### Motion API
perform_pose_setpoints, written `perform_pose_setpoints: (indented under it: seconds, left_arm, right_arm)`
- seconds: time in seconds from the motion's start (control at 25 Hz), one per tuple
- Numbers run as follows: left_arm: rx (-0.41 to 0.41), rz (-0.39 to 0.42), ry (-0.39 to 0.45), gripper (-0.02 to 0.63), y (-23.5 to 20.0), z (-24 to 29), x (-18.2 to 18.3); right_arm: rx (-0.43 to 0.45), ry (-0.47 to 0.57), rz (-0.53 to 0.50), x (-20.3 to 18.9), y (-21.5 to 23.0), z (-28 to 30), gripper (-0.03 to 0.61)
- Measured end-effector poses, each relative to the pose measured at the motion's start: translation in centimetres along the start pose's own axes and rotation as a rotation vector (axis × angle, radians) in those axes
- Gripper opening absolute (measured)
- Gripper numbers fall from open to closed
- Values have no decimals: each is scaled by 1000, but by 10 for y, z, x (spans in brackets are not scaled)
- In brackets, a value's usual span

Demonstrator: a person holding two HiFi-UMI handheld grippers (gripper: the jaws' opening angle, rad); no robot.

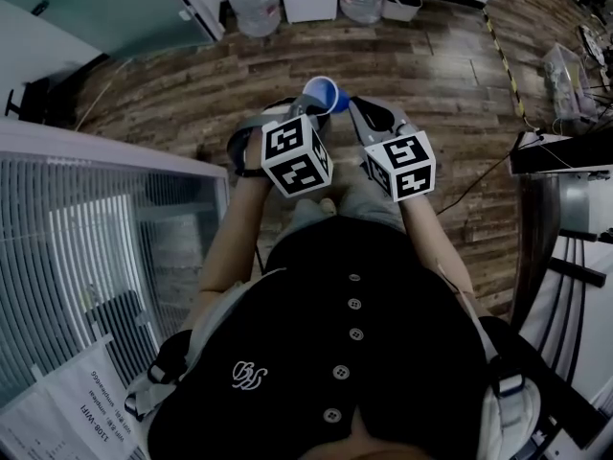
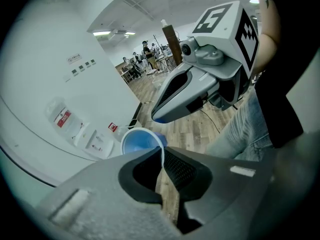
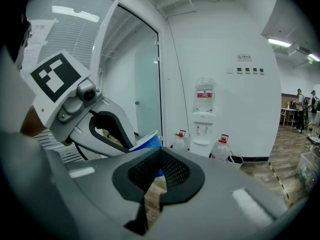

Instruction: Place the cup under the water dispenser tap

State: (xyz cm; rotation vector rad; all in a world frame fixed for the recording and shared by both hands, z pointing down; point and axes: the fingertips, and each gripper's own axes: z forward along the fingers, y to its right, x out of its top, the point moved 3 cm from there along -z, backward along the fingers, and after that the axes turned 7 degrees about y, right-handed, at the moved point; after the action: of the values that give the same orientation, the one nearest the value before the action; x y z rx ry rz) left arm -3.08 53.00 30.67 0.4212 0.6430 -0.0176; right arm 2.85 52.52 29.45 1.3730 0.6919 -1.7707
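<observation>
Left claw (image 2: pixel 162 153) pinching cup (image 2: pixel 136 142), wooden floor (image 1: pixel 192 84)

Looks like an office or maybe a lab space. Plain white walls (image 3: pixel 225 29), wood-look plank floor (image 1: pixel 431 75), a white water dispenser (image 3: pixel 204 111) with spare water jugs (image 3: pixel 221 148) beside it, a frosted glass door (image 3: pixel 147 89) and strip ceiling lights (image 3: pixel 287 45). Far back, what seem to be people (image 2: pixel 146 51) at desks.
</observation>
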Motion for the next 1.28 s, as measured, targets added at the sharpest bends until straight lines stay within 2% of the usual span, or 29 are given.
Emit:
perform_pose_setpoints:
  seconds: [0.28, 0.44, 1.0, 1.28]
  left_arm:
    - [6, 15, -25, 15, -23, 16, -5]
    - [-7, 11, -32, 15, -47, 38, -10]
    - [34, -50, -59, 15, -207, 127, -8]
    - [52, -75, -70, 15, -265, 167, -3]
  right_arm:
    - [-9, 13, 1, 6, 19, 22, 0]
    - [24, 5, 9, 5, 36, 51, 0]
    - [82, -2, -17, 52, 165, 183, 0]
    - [106, 3, -17, 63, 220, 230, 0]
